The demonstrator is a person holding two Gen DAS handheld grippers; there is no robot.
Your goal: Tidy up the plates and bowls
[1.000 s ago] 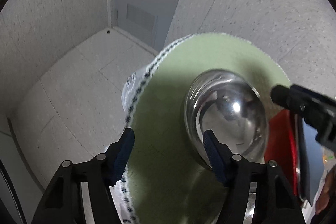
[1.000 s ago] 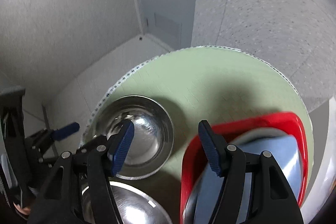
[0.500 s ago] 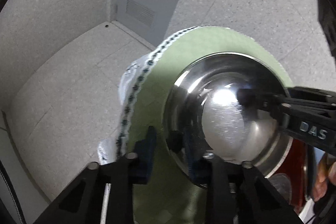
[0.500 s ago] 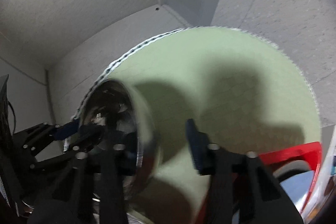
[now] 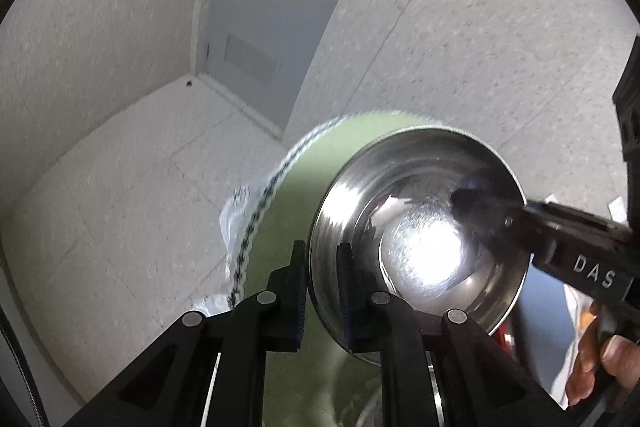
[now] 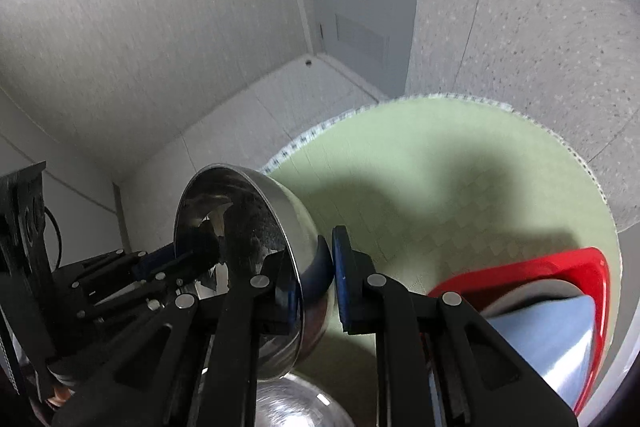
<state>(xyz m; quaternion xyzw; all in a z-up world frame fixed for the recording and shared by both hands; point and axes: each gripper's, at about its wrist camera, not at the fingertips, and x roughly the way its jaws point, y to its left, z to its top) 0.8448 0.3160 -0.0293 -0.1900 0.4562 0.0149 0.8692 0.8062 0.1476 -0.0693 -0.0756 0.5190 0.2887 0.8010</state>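
A shiny steel bowl (image 5: 416,239) hangs tilted above the round green table (image 5: 316,163), held from two sides. My left gripper (image 5: 323,291) is shut on its near rim, one pad inside and one outside. The right gripper (image 5: 472,203) comes in from the right and pinches the opposite rim. In the right wrist view the same steel bowl (image 6: 240,227) stands almost on edge, with my right gripper (image 6: 316,287) shut on its wall and the left gripper (image 6: 196,251) clamped on the far rim. A second steel bowl (image 6: 296,407) lies below on the table.
A red tray (image 6: 588,267) holding a blue plate (image 6: 544,335) sits at the right edge of the green table (image 6: 440,167). A person's hand (image 5: 600,359) grips the right tool. Beyond the table are pale floor tiles, speckled walls and a grey door (image 5: 260,7).
Both grippers went from open over the bowl on the table to shut on its rim. The bowl has risen off the table and tipped up.
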